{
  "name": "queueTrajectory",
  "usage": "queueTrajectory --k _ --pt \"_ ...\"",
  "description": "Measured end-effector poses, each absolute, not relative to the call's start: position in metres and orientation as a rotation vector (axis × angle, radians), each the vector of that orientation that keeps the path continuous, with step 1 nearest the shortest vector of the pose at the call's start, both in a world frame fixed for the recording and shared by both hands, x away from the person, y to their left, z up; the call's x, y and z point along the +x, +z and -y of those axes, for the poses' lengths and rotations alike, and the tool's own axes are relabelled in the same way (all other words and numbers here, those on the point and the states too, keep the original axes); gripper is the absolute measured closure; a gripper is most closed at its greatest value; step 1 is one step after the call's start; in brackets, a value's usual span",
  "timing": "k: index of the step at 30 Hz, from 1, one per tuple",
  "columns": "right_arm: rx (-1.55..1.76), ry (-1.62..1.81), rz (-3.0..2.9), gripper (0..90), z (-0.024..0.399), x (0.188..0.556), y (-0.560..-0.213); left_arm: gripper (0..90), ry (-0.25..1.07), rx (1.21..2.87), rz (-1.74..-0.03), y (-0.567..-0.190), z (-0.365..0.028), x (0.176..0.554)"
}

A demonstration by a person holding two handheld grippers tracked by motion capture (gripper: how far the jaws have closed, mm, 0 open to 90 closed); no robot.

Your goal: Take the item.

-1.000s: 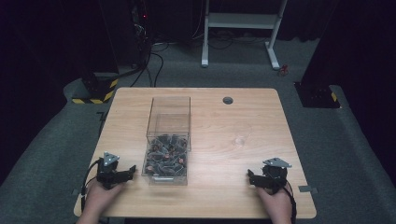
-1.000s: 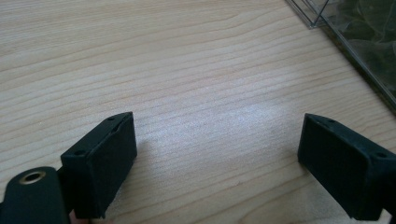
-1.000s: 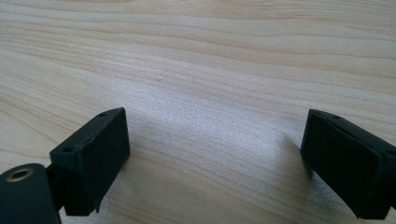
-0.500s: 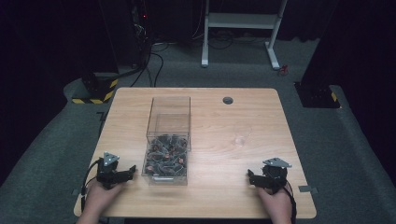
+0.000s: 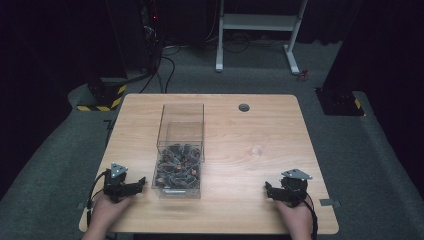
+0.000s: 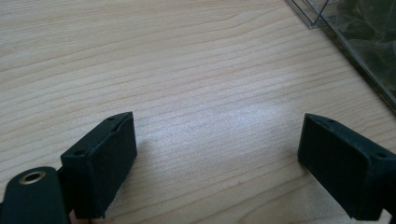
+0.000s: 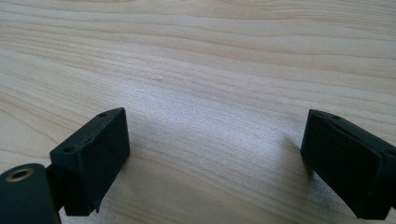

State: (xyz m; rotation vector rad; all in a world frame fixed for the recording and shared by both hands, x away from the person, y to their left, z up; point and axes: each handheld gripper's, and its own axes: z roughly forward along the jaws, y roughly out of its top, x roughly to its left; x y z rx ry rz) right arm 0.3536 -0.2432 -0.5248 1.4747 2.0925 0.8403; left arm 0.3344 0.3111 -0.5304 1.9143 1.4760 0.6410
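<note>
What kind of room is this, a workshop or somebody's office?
Probably a lab or test room, not an office: a lone wooden table on grey carpet, dark surroundings, cables and a white equipment stand behind. A person rests hand-held tongs, left and right, beside a clear box.

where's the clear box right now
In the high view the clear box stands left of the table's middle, just right of the left gripper.

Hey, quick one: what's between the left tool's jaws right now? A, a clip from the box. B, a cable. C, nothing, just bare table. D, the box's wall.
C: the left tool has its jaws wide apart over bare table, with the clear box off to one side.
</note>
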Motion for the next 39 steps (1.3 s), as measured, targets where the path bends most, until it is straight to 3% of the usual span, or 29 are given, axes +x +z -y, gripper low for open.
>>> queueTrajectory --k 39 --pt "1.255 1.008 -2.108 8.7 0.21 0.339 -0.483 11.9 0.641 1.914 -1.476 -0.53 -0.311 0.334"
